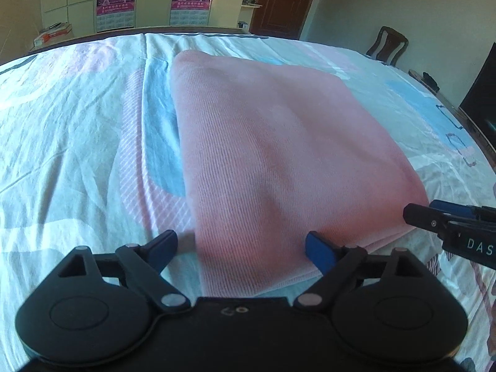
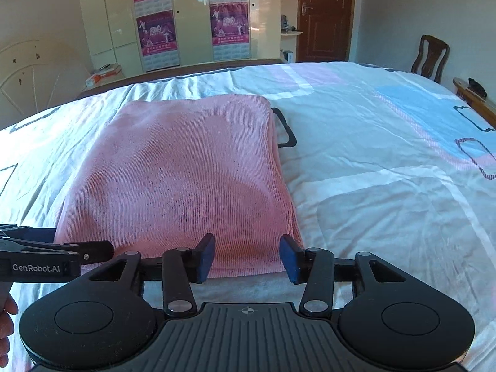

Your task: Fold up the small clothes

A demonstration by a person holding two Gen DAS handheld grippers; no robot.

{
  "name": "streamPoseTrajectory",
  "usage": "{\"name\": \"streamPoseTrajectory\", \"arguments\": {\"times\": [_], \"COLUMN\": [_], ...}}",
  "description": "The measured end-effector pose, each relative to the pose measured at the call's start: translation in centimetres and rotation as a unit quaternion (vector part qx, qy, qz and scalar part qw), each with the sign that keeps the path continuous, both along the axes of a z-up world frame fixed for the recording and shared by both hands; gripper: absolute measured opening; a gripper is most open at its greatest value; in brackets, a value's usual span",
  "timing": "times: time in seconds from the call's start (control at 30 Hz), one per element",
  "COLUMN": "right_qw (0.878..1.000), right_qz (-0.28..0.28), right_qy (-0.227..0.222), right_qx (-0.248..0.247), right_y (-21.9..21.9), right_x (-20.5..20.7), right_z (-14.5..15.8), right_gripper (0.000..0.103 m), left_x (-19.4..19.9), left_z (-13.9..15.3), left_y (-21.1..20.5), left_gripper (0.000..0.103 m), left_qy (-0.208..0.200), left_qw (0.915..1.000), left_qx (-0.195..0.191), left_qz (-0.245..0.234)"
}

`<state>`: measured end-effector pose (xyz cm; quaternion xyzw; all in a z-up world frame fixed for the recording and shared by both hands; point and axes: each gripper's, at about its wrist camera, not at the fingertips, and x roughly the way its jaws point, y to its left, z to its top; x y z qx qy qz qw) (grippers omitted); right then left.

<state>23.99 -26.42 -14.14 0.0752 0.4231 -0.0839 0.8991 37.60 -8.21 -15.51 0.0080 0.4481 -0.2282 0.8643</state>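
Garment: a pink ribbed knit (image 2: 183, 173) lies folded into a flat, roughly rectangular stack on the bed, centre-left in the right wrist view and centre in the left wrist view.
Edges: layered hems show along its near edge and right side; the top face is smooth with a few soft dents.
Progress: judging by the neat stack and free jaws, the fold looks done or nearly so; whether another fold is meant I cannot tell, and no other clothes are in view.
Left gripper (image 1: 241, 249): jaws spread wide at the bottom of its own frame, blue pads either side of the knit's near left corner, nothing pinched.
Right gripper (image 2: 246, 259): jaws parted about halfway at bottom centre of its own frame, straddling the knit's near right corner; the pads do not press the cloth.
Cross views: the right gripper's tip enters the left wrist view at the right edge, just beside the knit's near right corner; the left gripper enters the right wrist view at the lower left edge.
Sheet (image 2: 387, 186): white with pale pink and blue blocks, wrinkled, under and around the knit.
Hand (image 2: 6, 325): a sliver shows at the lower left edge.
Room: wardrobe (image 2: 186, 15) with posters top centre, door (image 2: 325, 15) upper right, chair (image 2: 431, 57) at right.
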Motion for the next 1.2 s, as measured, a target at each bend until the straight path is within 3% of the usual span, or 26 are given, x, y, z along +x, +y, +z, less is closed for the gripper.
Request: {"name": "streamPoseTrajectory", "arguments": {"times": [0.23,0.27,0.33,0.37,0.5,0.67,0.8,0.87,0.9,0.97,1.0,1.03,1.17,1.2], "right_qw": [1.000,1.000,1.000,0.999,0.997,0.991,0.983,0.982,0.980,0.979,0.978,0.974,0.974,0.972], "right_qz": [0.013,0.019,0.018,0.012,-0.001,0.024,0.021,0.026,0.026,0.027,0.032,0.036,0.031,0.029], "right_qy": [-0.025,-0.024,-0.025,-0.027,-0.021,0.000,0.000,-0.003,-0.001,0.005,0.009,0.015,0.013,0.008], "right_qx": [-0.011,-0.005,0.007,0.018,0.077,0.132,0.180,0.190,0.200,0.202,0.204,0.222,0.224,0.232], "right_y": [0.1,-0.3,-1.5,-2.4,-5.8,-8.4,-10.3,-10.2,-10.0,-9.5,-9.2,-9.2,-9.1,-9.2], "right_x": [1.5,2.4,4.2,5.2,8.7,12.3,13.3,13.4,13.5,13.7,13.8,13.9,13.8,13.6], "right_z": [2.0,1.9,1.4,1.1,-0.4,-2.7,-4.5,-4.7,-4.7,-4.6,-4.5,-4.6,-4.6,-4.3], "right_gripper": [0.054,0.055,0.072,0.075,0.075,0.075,0.075,0.067,0.049,0.042,0.027,0.023,0.021,0.020], "left_x": [2.5,3.3,4.9,5.6,7.8,9.6,9.9,10.0,10.0,9.8,9.8,9.7,9.3,9.3], "left_z": [2.5,2.5,2.5,2.4,1.5,-0.9,-1.8,-1.9,-1.9,-1.7,-1.4,-1.0,-0.5,-0.1], "left_y": [2.4,2.3,1.7,1.5,0.0,-0.8,-1.3,-1.7,-2.0,-2.4,-2.6,-2.8,-3.1,-2.9], "left_gripper": [0.092,0.092,0.092,0.092,0.092,0.092,0.091,0.091,0.090,0.080,0.068,0.060,0.047,0.039], "left_qy": [-0.044,-0.041,-0.030,-0.023,-0.005,0.057,0.058,0.059,0.059,0.061,0.062,0.056,0.037,0.033], "left_qw": [0.9977,0.9977,0.9977,0.9977,0.9981,0.9922,0.9906,0.9907,0.9910,0.9909,0.9904,0.9914,0.9938,0.9932], "left_qx": [-0.021,-0.022,-0.031,-0.037,-0.047,-0.102,-0.117,-0.118,-0.116,-0.116,-0.119,-0.113,-0.098,-0.103], "left_qz": [0.047,0.049,0.052,0.052,0.040,0.045,0.039,0.033,0.031,0.031,0.034,0.035,0.036,0.043]}}
